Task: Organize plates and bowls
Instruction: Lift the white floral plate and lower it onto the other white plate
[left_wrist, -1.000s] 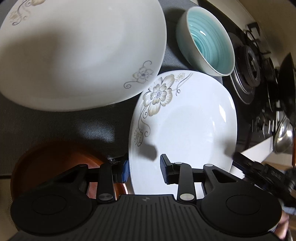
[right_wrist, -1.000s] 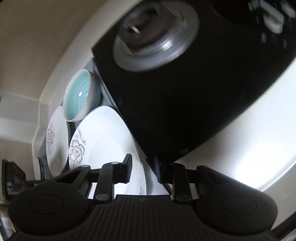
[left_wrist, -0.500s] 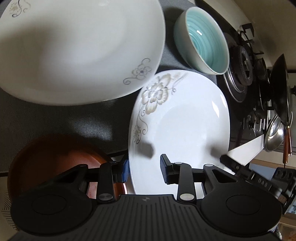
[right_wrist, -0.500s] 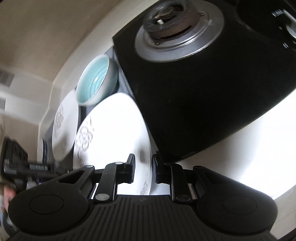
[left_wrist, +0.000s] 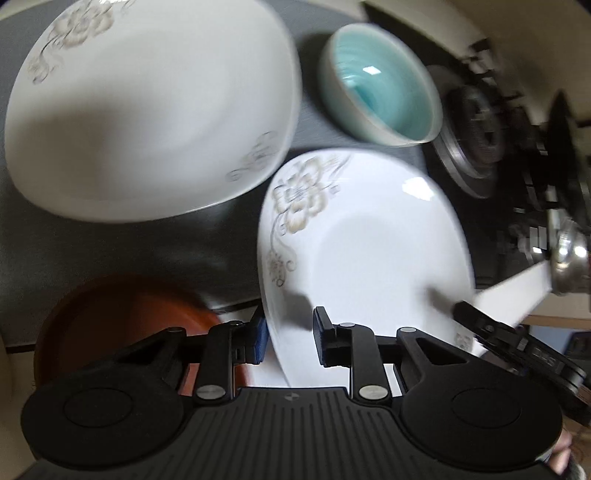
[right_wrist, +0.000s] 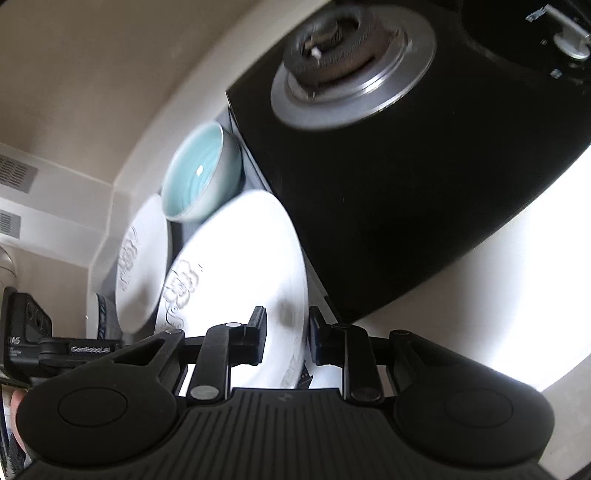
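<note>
A white flowered plate (left_wrist: 365, 251) lies between both grippers. My left gripper (left_wrist: 289, 341) is open with its jaws on either side of the plate's near rim. My right gripper (right_wrist: 286, 338) is open and straddles the opposite rim of the same plate (right_wrist: 240, 273); it also shows in the left wrist view (left_wrist: 491, 332). A larger white flowered plate (left_wrist: 147, 107) lies at the far left on the dark mat (left_wrist: 122, 251). A teal bowl (left_wrist: 384, 99) stands beyond the smaller plate. A brown bowl (left_wrist: 122, 317) sits at the near left.
A black gas stove (right_wrist: 406, 166) with a burner (right_wrist: 351, 62) borders the mat on the right. Pans and a steel ladle (left_wrist: 569, 254) stand at the far right. A beige wall (right_wrist: 92, 74) runs behind the dishes.
Both grippers have edged further onto the smaller plate's rims. The right gripper's jaws now stand wider apart around the rim. The dishes stay where they were.
</note>
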